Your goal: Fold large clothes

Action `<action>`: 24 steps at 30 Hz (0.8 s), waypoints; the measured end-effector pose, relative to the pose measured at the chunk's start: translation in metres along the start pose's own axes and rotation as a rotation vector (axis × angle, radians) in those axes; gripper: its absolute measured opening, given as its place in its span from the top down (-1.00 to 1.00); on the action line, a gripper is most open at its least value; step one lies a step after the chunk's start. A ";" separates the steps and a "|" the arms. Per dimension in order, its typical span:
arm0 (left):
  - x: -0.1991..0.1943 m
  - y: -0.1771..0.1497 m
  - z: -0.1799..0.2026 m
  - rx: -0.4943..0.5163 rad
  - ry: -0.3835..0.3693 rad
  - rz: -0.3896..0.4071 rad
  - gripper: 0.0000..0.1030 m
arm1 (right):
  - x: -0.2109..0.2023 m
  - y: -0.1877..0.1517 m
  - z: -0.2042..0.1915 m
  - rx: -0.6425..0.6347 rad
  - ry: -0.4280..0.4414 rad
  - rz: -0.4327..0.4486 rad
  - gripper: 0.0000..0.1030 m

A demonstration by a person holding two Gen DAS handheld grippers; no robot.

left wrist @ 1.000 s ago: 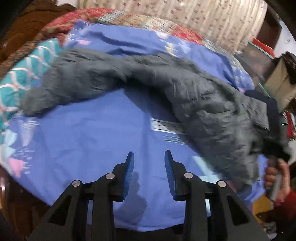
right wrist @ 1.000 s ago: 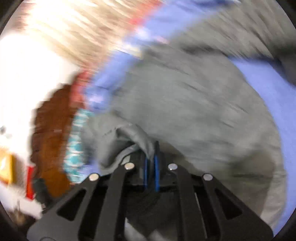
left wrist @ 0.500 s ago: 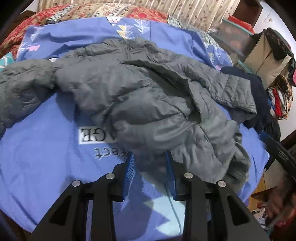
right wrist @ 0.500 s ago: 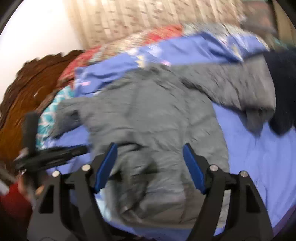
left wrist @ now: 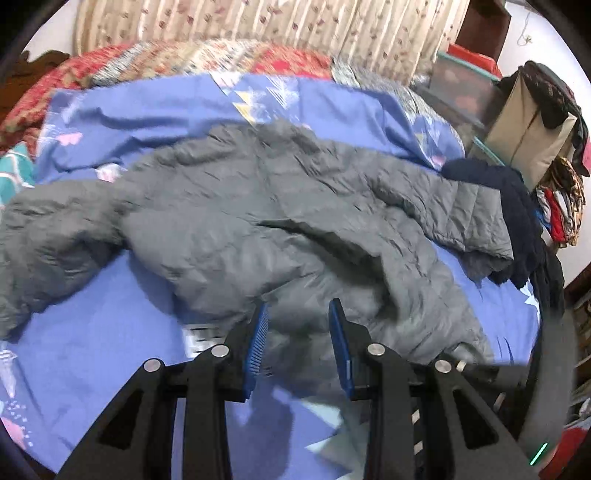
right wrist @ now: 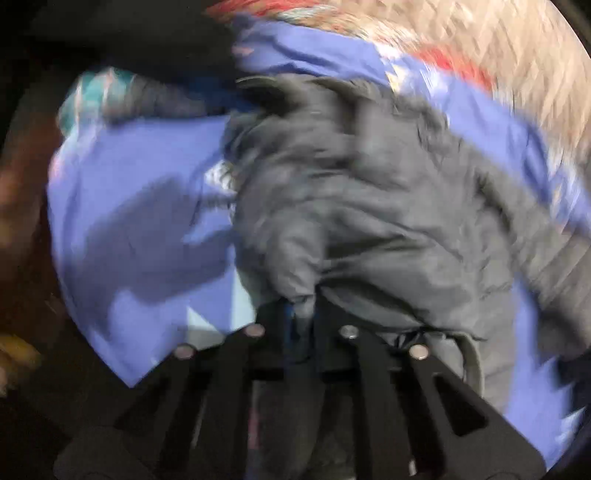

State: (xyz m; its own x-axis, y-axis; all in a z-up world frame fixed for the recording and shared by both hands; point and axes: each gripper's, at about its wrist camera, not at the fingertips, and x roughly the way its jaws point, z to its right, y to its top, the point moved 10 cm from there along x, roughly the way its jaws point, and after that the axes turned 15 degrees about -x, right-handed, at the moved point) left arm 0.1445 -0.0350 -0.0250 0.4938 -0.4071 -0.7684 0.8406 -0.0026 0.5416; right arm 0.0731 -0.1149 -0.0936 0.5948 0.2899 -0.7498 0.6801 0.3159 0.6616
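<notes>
We see the grey puffer jacket (left wrist: pixel 280 229) lying rumpled across the blue bedsheet (left wrist: pixel 110 354) on the bed, one sleeve stretched toward the left edge of the left wrist view and the other toward the dark navy garment (left wrist: pixel 517 221) at the right.

Our left tongs (left wrist: pixel 298 332) are spread, with their blue pads on either side of the jacket's near hem; the fabric sits in the gap, but neither pad is pressing it. Half a second ago the same tongs stood at about the same width at the hem, and the printed label on the sheet was in plain view to their left. Now the jacket covers most of that label.

Our right tongs (right wrist: pixel 303 321) have changed more. Half a second ago they were wide apart above the jacket with nothing between them. Now they are pressed together, pinching a fold of the grey jacket (right wrist: pixel 369 221) near its lower edge, and the fabric bunches up from the pinch. This view is heavily blurred, so we cannot tell which part of the jacket is caught.

A patterned red quilt (left wrist: pixel 184 62) and a beige curtain (left wrist: pixel 295 22) lie beyond the sheet.
</notes>
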 end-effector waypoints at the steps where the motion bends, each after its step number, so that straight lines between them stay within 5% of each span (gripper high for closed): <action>1: -0.009 -0.001 -0.008 -0.001 0.006 0.017 -0.09 | -0.017 0.007 0.004 0.124 0.129 0.071 0.88; 4: -0.027 -0.012 -0.029 -0.050 -0.020 0.018 -0.09 | -0.067 0.027 0.027 0.457 0.481 0.331 0.88; 6: -0.030 -0.020 -0.035 -0.092 -0.053 -0.001 -0.09 | -0.080 0.021 0.057 0.599 0.527 0.428 0.88; 7: -0.029 -0.024 -0.037 -0.111 -0.065 -0.011 -0.09 | -0.073 0.010 0.076 0.648 0.464 0.411 0.88; 9: -0.024 -0.031 -0.037 -0.131 -0.074 -0.036 -0.09 | -0.044 -0.031 0.113 0.641 0.144 0.221 0.76; 11: -0.018 -0.039 -0.036 -0.135 -0.071 -0.059 -0.09 | -0.040 -0.054 0.120 0.623 0.029 0.154 0.64; 12: -0.016 -0.043 -0.033 -0.133 -0.075 -0.068 -0.09 | -0.046 -0.056 0.113 0.608 0.021 0.162 0.30; 13: -0.015 -0.047 -0.030 -0.129 -0.082 -0.075 -0.09 | -0.055 -0.055 0.103 0.562 -0.007 0.172 -0.27; 15: -0.012 -0.052 -0.027 -0.123 -0.089 -0.089 -0.09 | -0.074 -0.048 0.081 0.440 -0.054 0.212 -0.59; 21: -0.006 -0.061 -0.014 -0.094 -0.100 -0.108 -0.09 | -0.081 -0.038 0.012 0.189 -0.056 0.170 -0.59; 24: -0.017 -0.062 -0.020 -0.091 -0.099 -0.093 -0.09 | -0.055 -0.036 0.022 0.197 -0.093 0.089 -0.30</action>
State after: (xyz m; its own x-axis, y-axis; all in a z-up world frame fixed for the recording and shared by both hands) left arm 0.0883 -0.0102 -0.0526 0.3927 -0.4967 -0.7740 0.9005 0.0366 0.4334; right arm 0.0258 -0.1619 -0.0763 0.6866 0.2213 -0.6925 0.6885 0.1079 0.7171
